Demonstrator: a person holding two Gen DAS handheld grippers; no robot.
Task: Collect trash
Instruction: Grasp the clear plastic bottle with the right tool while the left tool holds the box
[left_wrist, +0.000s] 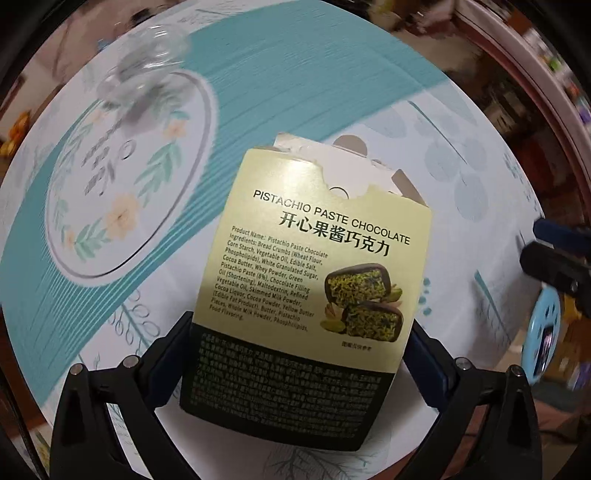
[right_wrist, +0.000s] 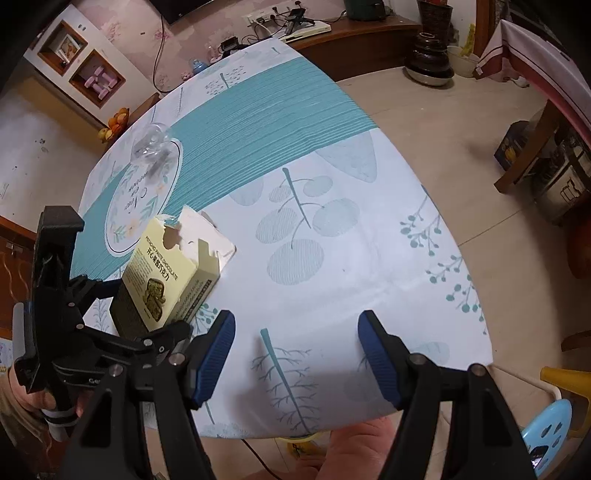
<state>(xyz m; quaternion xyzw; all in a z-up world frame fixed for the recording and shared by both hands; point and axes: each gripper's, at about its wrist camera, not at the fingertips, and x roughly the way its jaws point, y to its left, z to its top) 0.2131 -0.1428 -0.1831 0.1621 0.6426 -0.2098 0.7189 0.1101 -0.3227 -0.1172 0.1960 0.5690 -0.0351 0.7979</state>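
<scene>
Two grippers over a table w/ a teal-and-white leaf-print cloth (right_wrist: 332, 221). L gripper (left_wrist: 295, 354) is clamped on the dark lower end of an empty pistachio paste chocolate box (left_wrist: 306, 266), blue pads pressing both side walls; box looks raised off the cloth and tilted, torn top pointing away, prob. lifted for carrying off as trash. R gripper (right_wrist: 295, 354) hangs wide apart near the table's edge, nothing between its ribbed blue pads, seemingly free for the next piece.

Box: thin glossy card, pale yellow-green front w/ printed ingredients and product photo, black band at base, ragged torn flap baring plain white card inside. Light and rigid enough for a side pinch, though walls may buckle under hard squeeze.

Further back, a crumpled clear plastic item (right_wrist: 151, 142) lies on the cloth's oval floral motif, well apart from the box; likely another trash candidate, exact shape hard to tell. Cloth is smooth, wipe-clean looking. No bin visible in either view.
</scene>
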